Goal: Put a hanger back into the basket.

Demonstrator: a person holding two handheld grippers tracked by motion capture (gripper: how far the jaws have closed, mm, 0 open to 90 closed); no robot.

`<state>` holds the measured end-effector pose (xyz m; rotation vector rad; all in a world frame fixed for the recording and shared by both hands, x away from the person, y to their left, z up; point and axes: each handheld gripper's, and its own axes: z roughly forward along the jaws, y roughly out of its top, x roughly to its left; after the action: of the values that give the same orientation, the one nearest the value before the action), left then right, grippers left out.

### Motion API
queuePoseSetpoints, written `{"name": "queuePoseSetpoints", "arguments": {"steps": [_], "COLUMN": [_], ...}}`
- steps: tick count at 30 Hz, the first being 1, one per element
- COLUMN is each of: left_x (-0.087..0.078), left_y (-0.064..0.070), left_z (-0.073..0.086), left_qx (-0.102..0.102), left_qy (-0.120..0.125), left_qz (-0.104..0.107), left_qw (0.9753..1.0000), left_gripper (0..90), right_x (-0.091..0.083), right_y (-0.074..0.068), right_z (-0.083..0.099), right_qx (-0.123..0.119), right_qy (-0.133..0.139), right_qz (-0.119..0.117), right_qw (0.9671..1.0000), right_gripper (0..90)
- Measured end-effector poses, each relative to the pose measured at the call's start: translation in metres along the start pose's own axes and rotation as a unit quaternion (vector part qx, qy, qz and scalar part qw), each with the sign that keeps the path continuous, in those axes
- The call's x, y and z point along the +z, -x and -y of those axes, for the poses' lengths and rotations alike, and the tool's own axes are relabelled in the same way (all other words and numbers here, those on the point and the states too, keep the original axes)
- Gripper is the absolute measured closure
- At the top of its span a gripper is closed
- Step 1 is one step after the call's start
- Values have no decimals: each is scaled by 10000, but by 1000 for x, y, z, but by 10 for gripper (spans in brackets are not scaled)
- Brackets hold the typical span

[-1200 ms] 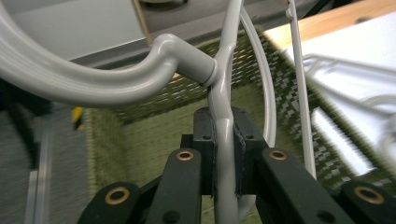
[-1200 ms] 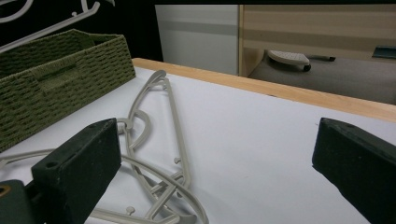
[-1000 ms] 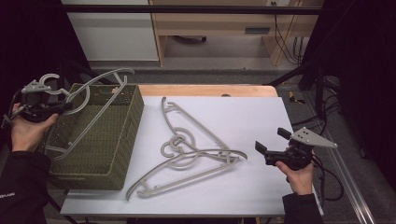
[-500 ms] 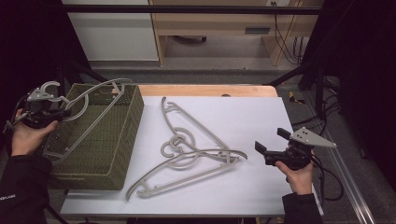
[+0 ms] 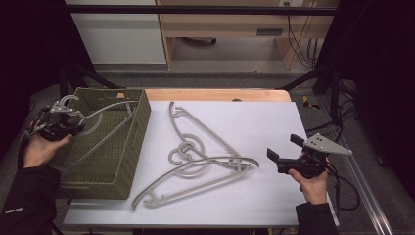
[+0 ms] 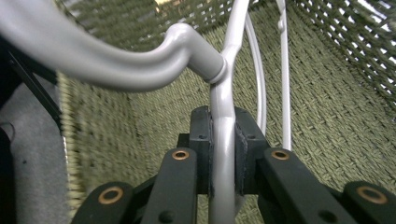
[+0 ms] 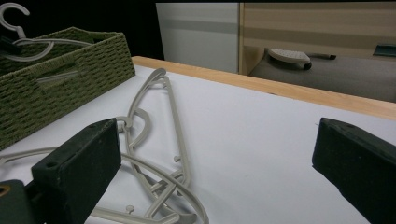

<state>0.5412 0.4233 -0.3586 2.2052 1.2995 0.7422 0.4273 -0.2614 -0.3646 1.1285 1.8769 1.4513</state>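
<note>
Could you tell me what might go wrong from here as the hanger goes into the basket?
1. The left tongs pinch the grey hanger on a thin bar near its neck, so it might swivel or slip in the grip.
2. Its far end lies across the green woven basket, near the rim, and could catch on the weave or hang over the edge.
3. The two hangers on the table overlap, hooks together, so the open right tongs may drag both.

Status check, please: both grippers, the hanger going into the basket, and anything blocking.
Left gripper shut on grey hanger, low inside green basket. Right gripper open, empty, over white table. Two hangers left there, clear of basket.
</note>
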Motion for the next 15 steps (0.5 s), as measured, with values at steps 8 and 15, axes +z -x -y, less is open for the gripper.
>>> {"name": "queuePoseSetpoints", "arguments": {"steps": [8, 15], "left_x": [20, 27], "left_y": [7, 6], "left_z": [2, 9], "left_qx": [-156, -182], "left_qy": [-431, -762], "left_qz": [23, -90], "left_qw": [9989, 9969], "left_gripper": [791, 784], "right_x": [-2, -1], "right_y": [1, 0], "right_z": [-1, -1], "right_qx": [-9, -1], "right_qy": [28, 17], "right_qz": [-10, -16], "right_qw": [10000, 10000], "right_gripper": [14, 14]}}
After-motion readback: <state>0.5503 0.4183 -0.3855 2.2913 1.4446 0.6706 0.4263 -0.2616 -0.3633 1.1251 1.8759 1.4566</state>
